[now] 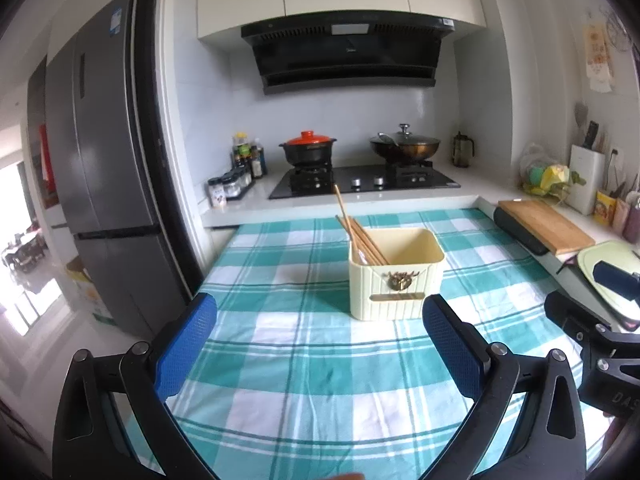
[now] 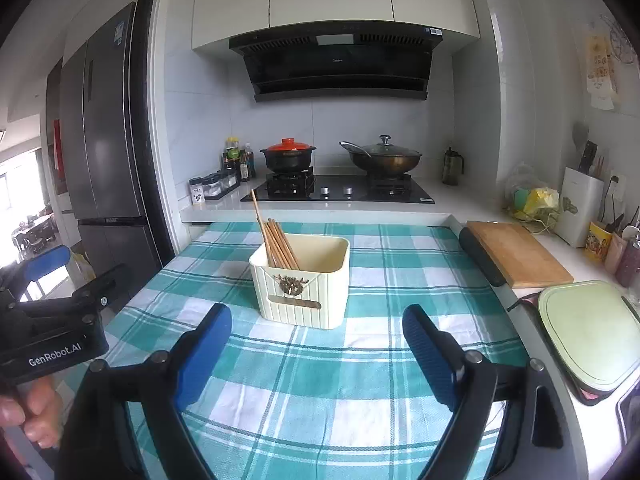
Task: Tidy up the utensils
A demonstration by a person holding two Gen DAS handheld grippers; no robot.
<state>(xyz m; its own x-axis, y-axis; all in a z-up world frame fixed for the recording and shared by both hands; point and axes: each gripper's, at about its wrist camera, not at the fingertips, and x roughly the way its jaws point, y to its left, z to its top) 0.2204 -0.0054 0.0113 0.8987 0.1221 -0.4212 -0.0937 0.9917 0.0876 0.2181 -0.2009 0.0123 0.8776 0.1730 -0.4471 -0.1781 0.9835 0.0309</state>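
Left wrist view first: the left hand-held gripper (image 1: 320, 344) is spread wide with nothing between its blue pads, hovering over the teal-and-white checked cloth (image 1: 304, 364) on the desk. Straight ahead and a bit to the right sits the cream ribbed holder box (image 1: 394, 280) with a little brass ornament on the front. A bunch of wooden chopsticks (image 1: 360, 236) is already standing in its left-hand corner, leaning back and left, with one stick poking up higher than the rest. There might be something pale tucked in with them, too blurry to call. At the right edge you can see part of the other device.

From the right wrist camera, the right hand-held gripper (image 2: 316, 340) is just as wide open and empty, also above the cloth and short of the box, not touching it. Same box here (image 2: 302, 284), chopsticks (image 2: 278, 244) in the left corner, rest of the box looks bare inside. The left device shows up at the left edge with the person's fingers (image 2: 36, 412) wrapped around its handle.

Background stuff: gas hob (image 2: 340, 192) on the counter behind, a black clay pot with an orange lid (image 2: 288, 154) on the left burner, a lidded wok (image 2: 382, 156) on the right one. Spice jars and bottles to the left of the hob. Wooden cutting board (image 2: 516, 252) off to the right of the cloth, and a pale green board (image 2: 588, 332) nearer the camera. Grey fridge (image 1: 104, 160) on the far left.
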